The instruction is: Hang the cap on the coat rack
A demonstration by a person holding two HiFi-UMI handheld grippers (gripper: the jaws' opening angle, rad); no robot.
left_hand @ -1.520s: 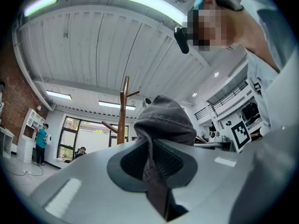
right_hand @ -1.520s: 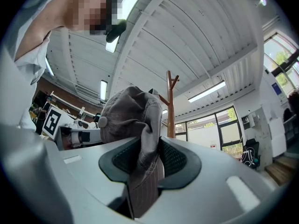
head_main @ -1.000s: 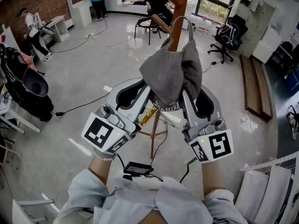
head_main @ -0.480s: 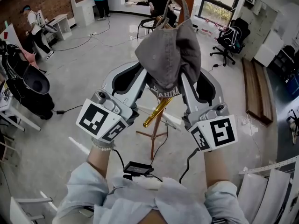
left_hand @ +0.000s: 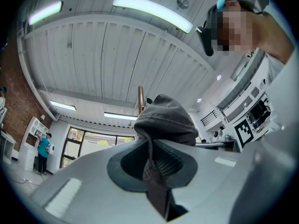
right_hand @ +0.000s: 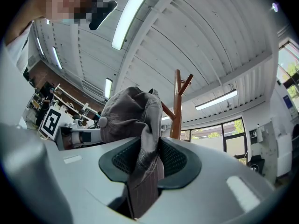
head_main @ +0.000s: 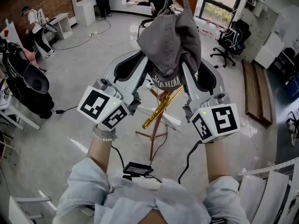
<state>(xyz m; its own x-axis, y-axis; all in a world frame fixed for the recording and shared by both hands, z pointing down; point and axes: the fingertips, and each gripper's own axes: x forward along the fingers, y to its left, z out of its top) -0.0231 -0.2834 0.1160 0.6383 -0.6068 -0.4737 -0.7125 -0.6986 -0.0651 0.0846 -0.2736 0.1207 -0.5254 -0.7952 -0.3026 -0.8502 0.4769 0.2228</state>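
Above a glossy grey floor, the head view shows two grey hand-held grippers raised side by side, each carrying a black-and-white marker cube. The left gripper and the right gripper each pinch the lower edge of a soft grey fabric cap. The cap is bunched up between them, held high off the floor. A brown wooden coat rack stands behind and below the cap, its pole mostly hidden by the fabric. A gold-coloured metal hook slants beneath the grippers, beside the pole. Whether the cap touches the rack cannot be told in this view.

The left gripper view looks up at a white ribbed ceiling. The left gripper has its jaws pressed onto a fold of the cap, whose crown rises above them. The thin top of the coat rack shows just behind it.

The right gripper view shows the right gripper clamped on a striped fold of the cap. The coat rack, with its forked pegs, stands just to the right of and behind the cap.
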